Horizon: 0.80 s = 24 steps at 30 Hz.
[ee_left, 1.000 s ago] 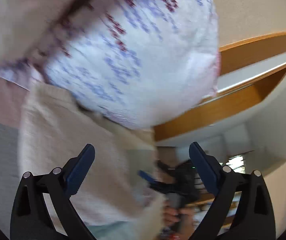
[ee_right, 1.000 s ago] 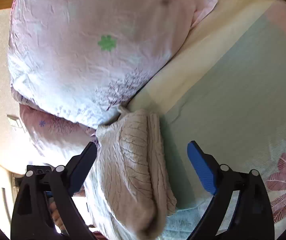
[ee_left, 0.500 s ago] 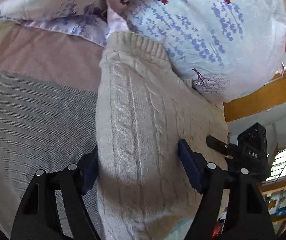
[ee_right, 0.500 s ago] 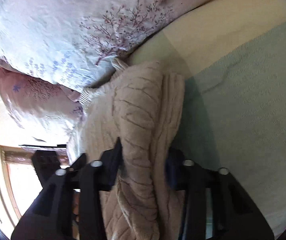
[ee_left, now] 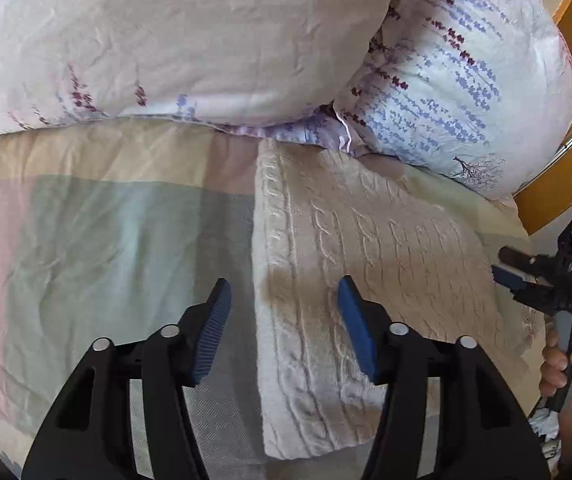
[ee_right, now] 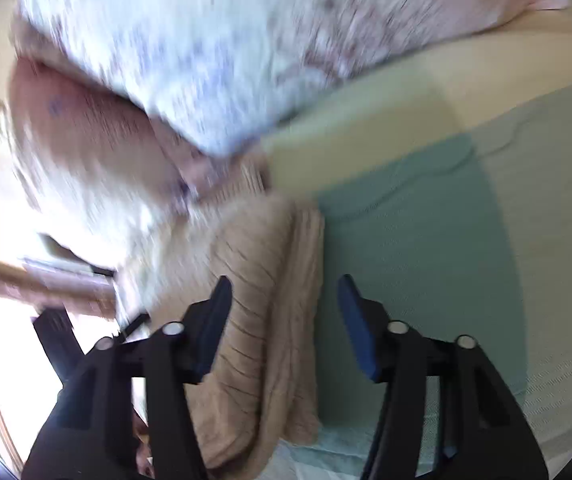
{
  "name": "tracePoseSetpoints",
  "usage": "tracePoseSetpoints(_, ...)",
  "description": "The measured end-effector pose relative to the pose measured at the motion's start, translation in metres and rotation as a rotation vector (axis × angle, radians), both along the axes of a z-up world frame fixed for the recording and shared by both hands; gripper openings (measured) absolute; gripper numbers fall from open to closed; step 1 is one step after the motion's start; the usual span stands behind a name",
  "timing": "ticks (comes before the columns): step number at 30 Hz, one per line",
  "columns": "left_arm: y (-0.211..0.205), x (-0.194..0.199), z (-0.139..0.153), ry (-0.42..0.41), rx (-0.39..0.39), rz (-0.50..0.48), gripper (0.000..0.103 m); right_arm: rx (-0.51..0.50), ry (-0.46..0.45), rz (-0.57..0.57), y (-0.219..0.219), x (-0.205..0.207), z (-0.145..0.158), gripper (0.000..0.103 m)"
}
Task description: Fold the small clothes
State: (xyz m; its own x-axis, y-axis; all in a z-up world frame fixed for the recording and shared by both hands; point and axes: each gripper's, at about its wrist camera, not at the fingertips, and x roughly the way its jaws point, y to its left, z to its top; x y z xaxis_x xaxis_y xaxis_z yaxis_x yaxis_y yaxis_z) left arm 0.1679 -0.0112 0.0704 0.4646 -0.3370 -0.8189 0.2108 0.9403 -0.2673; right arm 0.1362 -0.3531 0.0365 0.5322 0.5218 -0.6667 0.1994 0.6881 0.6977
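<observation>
Folded sweater on bed, both grippers open above it.

Pillows [ee_left: 190, 40] crowd 12 o'clock, touching the sweater's [ee_left: 350, 264] top edge; striped blanket [ee_left: 86, 248] at 9 o'clock. Left gripper [ee_left: 284, 320] straddles the sweater's left edge, fingers spread, holding nothing. Right gripper [ee_right: 284, 320] likewise spread and empty over the sweater's right edge, view blurred. Writing on the right gripper's camera unreadable.

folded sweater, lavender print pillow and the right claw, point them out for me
folded sweater [ee_left: 366, 248], left wrist view, on the cable-knit top face.
lavender print pillow [ee_left: 458, 80], left wrist view, on its printed front.
right claw [ee_right: 284, 324], right wrist view, midway between the open blue tips.
</observation>
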Motion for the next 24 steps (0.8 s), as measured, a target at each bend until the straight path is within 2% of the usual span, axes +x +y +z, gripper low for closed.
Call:
tracePoseSetpoints(2,0.003,-0.019,0.010,-0.082,0.063,0.009,0.084,0.023,-0.032,0.007,0.001,0.001,0.007,0.065)
tracePoseSetpoints(4,0.000,-0.023,0.019,-0.112,0.102,0.009,0.086,0.019,0.004,0.062,0.013,0.011,0.003,0.063)
tracePoseSetpoints(6,0.003,-0.032,0.024,-0.124,0.109,0.014,0.091,-0.021,0.070,0.130,0.040,0.029,-0.010,0.008)
tracePoseSetpoints(8,-0.003,-0.041,0.020,-0.119,0.100,0.027,0.094,-0.070,0.081,0.087,0.036,0.038,-0.015,0.007)
tracePoseSetpoints(10,-0.003,-0.048,0.020,-0.124,0.124,0.061,0.100,-0.061,0.090,-0.041,0.021,0.051,-0.016,0.007)
tracePoseSetpoints(12,0.007,-0.061,0.018,-0.151,0.142,0.074,0.102,-0.070,0.122,-0.076,0.016,0.059,-0.018,0.007)
tracePoseSetpoints(13,0.012,-0.067,0.015,-0.149,0.159,0.071,0.102,-0.079,0.123,-0.068,0.017,0.060,-0.016,0.009)
tracePoseSetpoints(15,0.023,-0.079,0.009,-0.135,0.180,0.057,0.102,-0.110,0.067,-0.051,0.025,0.043,0.006,0.020)
tracePoseSetpoints(16,0.026,-0.084,0.005,-0.124,0.183,0.045,0.102,-0.105,0.030,-0.048,0.028,0.032,0.016,0.037)
tracePoseSetpoints(17,0.029,-0.089,0.002,-0.115,0.184,0.040,0.102,-0.074,-0.008,-0.037,0.030,0.019,0.024,0.060)
tracePoseSetpoints(18,0.031,-0.093,-0.001,-0.103,0.187,0.036,0.102,-0.031,-0.056,-0.023,0.032,0.003,0.033,0.065)
tracePoseSetpoints(19,0.033,-0.096,-0.005,-0.091,0.188,0.032,0.102,0.000,-0.093,0.004,0.038,-0.015,0.040,0.067)
tracePoseSetpoints(21,0.034,-0.100,-0.012,-0.066,0.172,0.021,0.102,0.027,-0.085,0.067,0.058,-0.037,0.040,0.067)
tracePoseSetpoints(23,0.030,-0.102,-0.018,-0.043,0.152,0.008,0.102,0.010,-0.016,0.095,0.066,-0.046,0.021,0.069)
tracePoseSetpoints(24,0.025,-0.102,-0.021,-0.034,0.151,0.000,0.102,-0.037,0.057,0.090,0.071,-0.044,0.001,0.070)
